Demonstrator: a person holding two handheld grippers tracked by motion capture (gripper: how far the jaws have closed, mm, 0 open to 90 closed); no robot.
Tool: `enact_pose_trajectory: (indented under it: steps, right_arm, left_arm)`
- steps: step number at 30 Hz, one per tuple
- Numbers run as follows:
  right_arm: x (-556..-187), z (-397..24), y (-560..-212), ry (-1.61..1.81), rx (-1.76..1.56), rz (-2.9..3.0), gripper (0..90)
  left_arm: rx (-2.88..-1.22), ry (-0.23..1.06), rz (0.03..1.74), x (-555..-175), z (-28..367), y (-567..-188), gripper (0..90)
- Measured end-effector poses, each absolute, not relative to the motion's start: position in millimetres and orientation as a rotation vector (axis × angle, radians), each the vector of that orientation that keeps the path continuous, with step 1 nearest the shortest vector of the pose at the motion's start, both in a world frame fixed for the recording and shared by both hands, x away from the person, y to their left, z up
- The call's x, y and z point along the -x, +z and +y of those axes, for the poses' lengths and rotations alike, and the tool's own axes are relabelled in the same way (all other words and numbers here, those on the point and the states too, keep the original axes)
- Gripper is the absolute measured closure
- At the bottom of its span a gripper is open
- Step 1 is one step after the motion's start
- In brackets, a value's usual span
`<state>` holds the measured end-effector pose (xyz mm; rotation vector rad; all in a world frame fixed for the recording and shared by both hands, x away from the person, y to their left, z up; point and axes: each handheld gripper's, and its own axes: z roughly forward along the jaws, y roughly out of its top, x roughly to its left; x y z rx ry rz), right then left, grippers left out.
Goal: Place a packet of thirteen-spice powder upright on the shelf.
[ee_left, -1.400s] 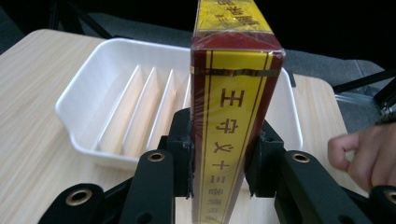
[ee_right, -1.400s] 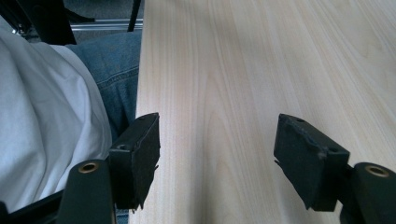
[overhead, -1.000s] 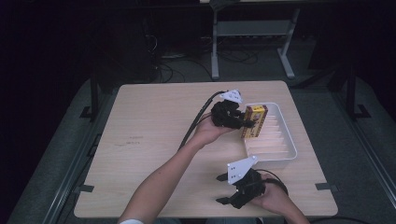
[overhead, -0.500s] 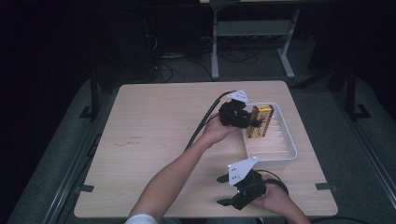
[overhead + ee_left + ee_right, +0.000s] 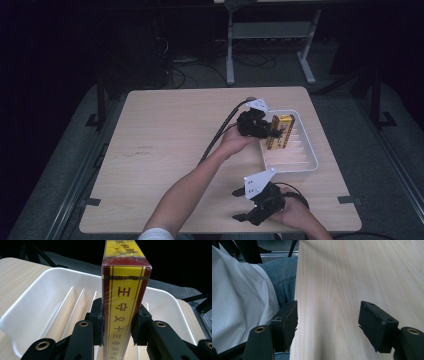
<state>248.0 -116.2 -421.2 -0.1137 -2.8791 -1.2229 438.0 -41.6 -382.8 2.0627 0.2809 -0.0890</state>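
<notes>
A yellow and dark red box [image 5: 125,290] wrapped in clear film stands on edge between the pads of my left gripper [image 5: 117,326], which is shut on it. In the high view that left gripper [image 5: 267,131] holds the box [image 5: 280,132] over the far left part of the white ribbed tray [image 5: 305,165]. The tray's rim [image 5: 22,307] and its dividing ribs show behind the box. My right gripper [image 5: 240,205] rests near the table's front edge, open, with bare wood between its jaws [image 5: 328,325].
The wooden table [image 5: 165,145] stretches to the left of the tray. A black cable [image 5: 220,135] trails from the left gripper across the table. The person's white shirt and blue jeans [image 5: 279,272] lie beside the table edge in the right gripper view.
My left gripper has carried the box to the right and a little lower, from the tray's left rim to over the tray. The right gripper has kept still.
</notes>
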Motion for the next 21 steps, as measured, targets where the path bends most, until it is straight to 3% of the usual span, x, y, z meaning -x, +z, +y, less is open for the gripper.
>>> enact_pose_trajectory:
  steps: [21]
  right_arm:
    - [-247.5,-116.0,-422.2,-1.214,0.111,-2.872,31.2]
  left_arm:
    - [-2.014,-0.132,0.307,-446.3,-39.5,-388.1,67.0]
